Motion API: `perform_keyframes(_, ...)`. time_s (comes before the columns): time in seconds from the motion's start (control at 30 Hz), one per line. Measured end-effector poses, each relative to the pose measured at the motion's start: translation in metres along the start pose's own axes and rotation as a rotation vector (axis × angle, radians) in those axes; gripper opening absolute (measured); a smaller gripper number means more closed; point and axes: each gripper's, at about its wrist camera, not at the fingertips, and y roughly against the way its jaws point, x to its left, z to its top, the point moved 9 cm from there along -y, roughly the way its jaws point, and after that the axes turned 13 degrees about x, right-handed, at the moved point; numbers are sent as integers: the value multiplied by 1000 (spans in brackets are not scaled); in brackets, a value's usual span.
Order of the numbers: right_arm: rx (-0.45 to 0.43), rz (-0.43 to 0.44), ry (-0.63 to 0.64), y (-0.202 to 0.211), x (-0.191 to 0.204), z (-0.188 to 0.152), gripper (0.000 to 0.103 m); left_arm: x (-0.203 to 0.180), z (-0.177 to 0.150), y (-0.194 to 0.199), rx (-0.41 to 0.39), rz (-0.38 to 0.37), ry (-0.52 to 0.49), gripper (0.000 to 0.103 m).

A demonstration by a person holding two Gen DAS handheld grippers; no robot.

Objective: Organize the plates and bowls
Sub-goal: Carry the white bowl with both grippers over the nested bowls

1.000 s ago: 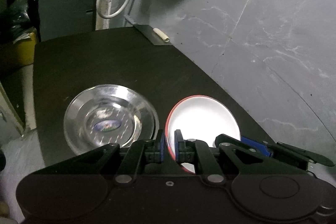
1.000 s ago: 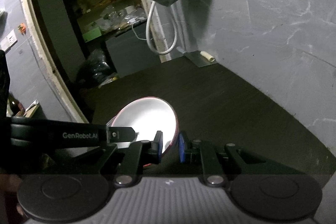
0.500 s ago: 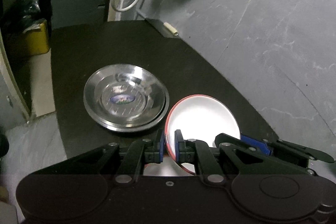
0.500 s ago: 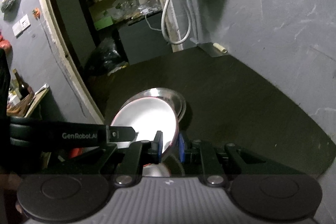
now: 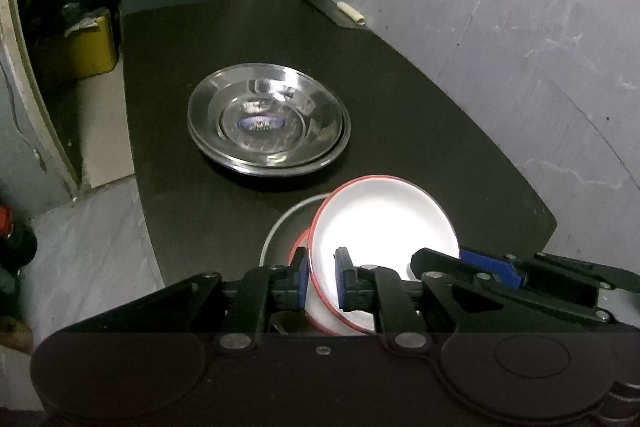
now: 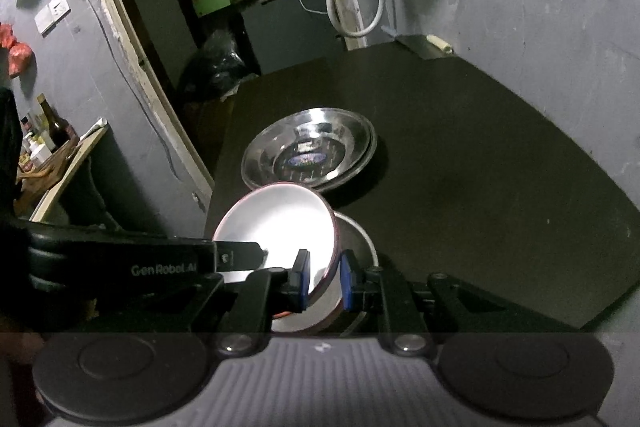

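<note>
Where grey wall (image 5: 520, 27) meets black table (image 5: 400, 67) — doorway (image 6: 132, 27)

The right tool (image 6: 325, 281) clamps the red-rimmed white bowl (image 6: 276, 223) by its rim, near stacked steel plates (image 6: 310, 153).

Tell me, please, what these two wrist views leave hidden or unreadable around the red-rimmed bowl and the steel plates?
- Left wrist view: the near rim of the red-rimmed bowl is hidden behind the left gripper.
- Both views: the bowl covers most of the grey-rimmed dish beneath it.
- Right wrist view: whether the bowl already rests in that dish; the right gripper hides the contact.
- Both views: the label inside the steel plates is too blurred to read.
</note>
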Motion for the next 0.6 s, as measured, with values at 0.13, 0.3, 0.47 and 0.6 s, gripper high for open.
perform_keyframes(0.13,12,3,-5,-1,-1,-3,18,-1,-3,-2,10,3,0,14)
perform_keyframes(0.3,24,9,-2,-3,0,-3,18,-1,-3,-5,21,11,7,16)
perform_keyframes(0.47,40,14,10,-6,2,-2,18,1,-6,-8,37,19,19,16)
perform_keyframes(0.6,52,15,15,-10,3,-1,18,1,-6,-9,36,26,21,16)
